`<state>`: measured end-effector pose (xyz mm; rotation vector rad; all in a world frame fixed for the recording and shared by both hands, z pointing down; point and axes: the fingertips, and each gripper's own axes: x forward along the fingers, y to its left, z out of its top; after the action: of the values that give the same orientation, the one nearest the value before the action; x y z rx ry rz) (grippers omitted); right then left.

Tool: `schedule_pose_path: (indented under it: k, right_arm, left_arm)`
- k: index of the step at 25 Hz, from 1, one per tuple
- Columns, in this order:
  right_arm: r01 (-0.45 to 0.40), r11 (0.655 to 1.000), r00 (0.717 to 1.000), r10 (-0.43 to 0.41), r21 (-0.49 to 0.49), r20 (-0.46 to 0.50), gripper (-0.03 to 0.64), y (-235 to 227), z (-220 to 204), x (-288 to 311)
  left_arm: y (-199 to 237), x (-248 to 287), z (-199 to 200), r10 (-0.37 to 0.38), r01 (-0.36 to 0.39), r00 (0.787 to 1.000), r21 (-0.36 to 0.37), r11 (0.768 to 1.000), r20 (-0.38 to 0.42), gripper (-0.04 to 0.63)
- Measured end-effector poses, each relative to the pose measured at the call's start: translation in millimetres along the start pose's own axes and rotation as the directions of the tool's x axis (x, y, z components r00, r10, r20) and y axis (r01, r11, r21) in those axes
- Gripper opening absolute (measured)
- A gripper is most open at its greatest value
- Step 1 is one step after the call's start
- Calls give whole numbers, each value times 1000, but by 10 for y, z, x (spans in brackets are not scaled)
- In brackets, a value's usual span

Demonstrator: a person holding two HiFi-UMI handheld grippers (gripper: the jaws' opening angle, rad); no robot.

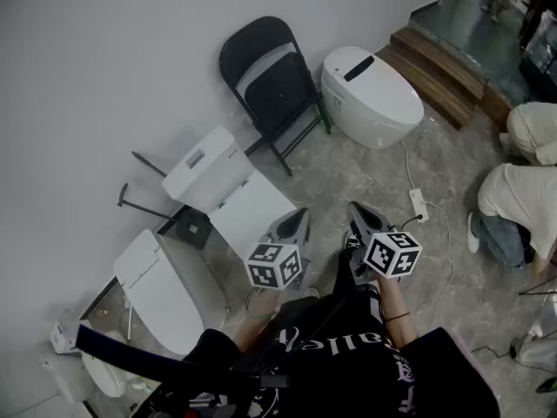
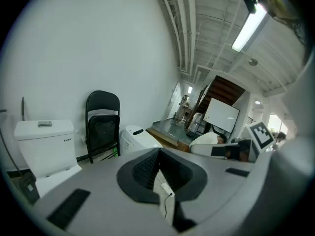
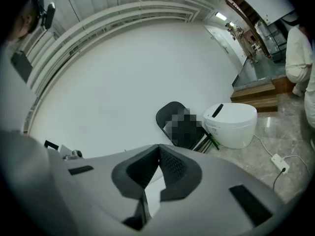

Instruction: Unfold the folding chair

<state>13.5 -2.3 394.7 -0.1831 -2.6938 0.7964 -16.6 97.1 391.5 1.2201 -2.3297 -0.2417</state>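
Observation:
A black folding chair (image 1: 271, 84) leans folded against the white wall, between a white toilet with a tank (image 1: 218, 177) and a tankless white toilet (image 1: 370, 94). It also shows in the left gripper view, chair (image 2: 102, 127), and in the right gripper view, chair (image 3: 179, 124), partly under a mosaic patch. My left gripper (image 1: 301, 214) and right gripper (image 1: 355, 208) are held side by side well short of the chair, both pointing toward it. Each is shut with nothing between its jaws: left gripper (image 2: 158, 154), right gripper (image 3: 158, 151).
A third white toilet (image 1: 161, 290) lies near my left. A power strip (image 1: 419, 205) with a cord lies on the stone floor right of the grippers. Two people in white (image 1: 522, 203) crouch at the right. A wooden step (image 1: 439, 68) rises beyond the tankless toilet.

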Motion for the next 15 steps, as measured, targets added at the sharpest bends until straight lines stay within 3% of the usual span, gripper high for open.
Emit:
schedule_pose_path:
  k: [7, 15]
  right_arm:
    - [-75, 997, 996, 74, -14, -48, 14, -751, 722, 677]
    - [-193, 981, 974, 192, 0, -122, 14, -1329, 1305, 1323]
  left_arm:
    - [197, 1144, 477, 68, -66, 997, -55, 996, 35, 3]
    - [23, 2144, 863, 128, -127, 991, -58, 990, 28, 3]
